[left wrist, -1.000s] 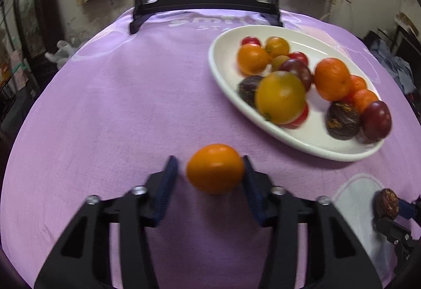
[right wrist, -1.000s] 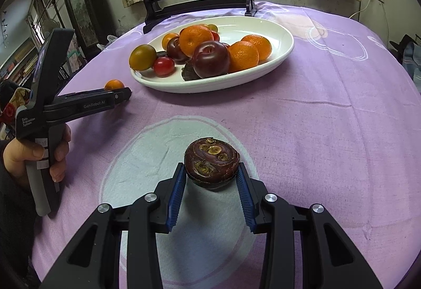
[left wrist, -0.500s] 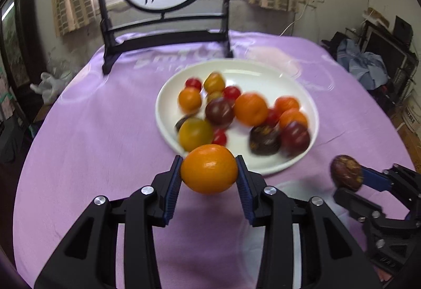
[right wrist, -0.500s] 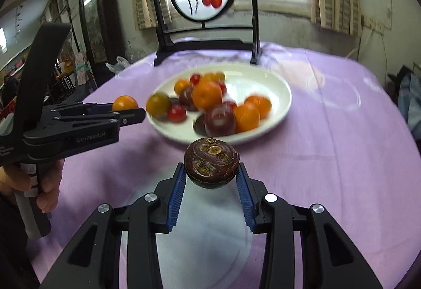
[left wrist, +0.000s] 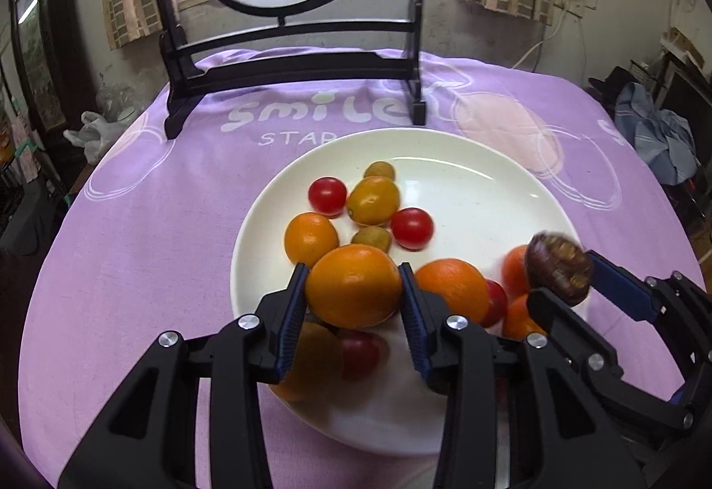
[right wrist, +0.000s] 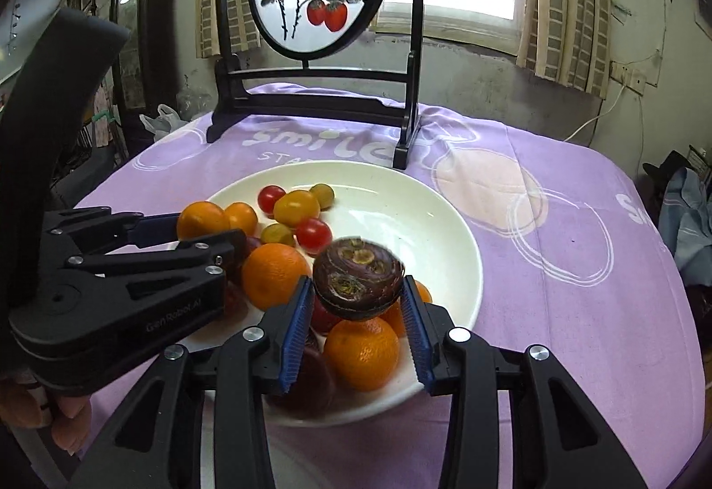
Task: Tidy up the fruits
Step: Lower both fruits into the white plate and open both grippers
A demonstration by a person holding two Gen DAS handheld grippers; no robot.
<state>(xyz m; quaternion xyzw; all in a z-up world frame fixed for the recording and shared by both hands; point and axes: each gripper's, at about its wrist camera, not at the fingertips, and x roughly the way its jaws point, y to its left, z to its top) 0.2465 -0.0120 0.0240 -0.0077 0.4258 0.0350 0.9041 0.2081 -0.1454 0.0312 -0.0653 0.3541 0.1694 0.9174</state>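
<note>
An orange [left wrist: 353,286] sits between the blue pads of my left gripper [left wrist: 353,304], hanging over the near left part of the white plate [left wrist: 489,186]. Its jaws are opening and the pads still touch the orange. A dark brown wrinkled fruit [right wrist: 358,277] is between the pads of my right gripper [right wrist: 358,300], above the plate's [right wrist: 422,213] near side. Those jaws are opening too, with the pads still at the fruit's sides. Under both lie several oranges, cherry tomatoes and dark fruits. Both grippers are side by side, with the left gripper [right wrist: 209,233] to the left in the right wrist view.
A black wooden stand with a round painted screen [left wrist: 289,62] is on the purple cloth [left wrist: 133,266] behind the plate. A hand [right wrist: 26,404] holds the left gripper's handle. Clothes [left wrist: 658,137] lie off the table's right edge.
Both grippers rose and moved forward from the cloth to above the plate, carrying the orange and the dark fruit. They now stand close together, and the jaws have widened slightly.
</note>
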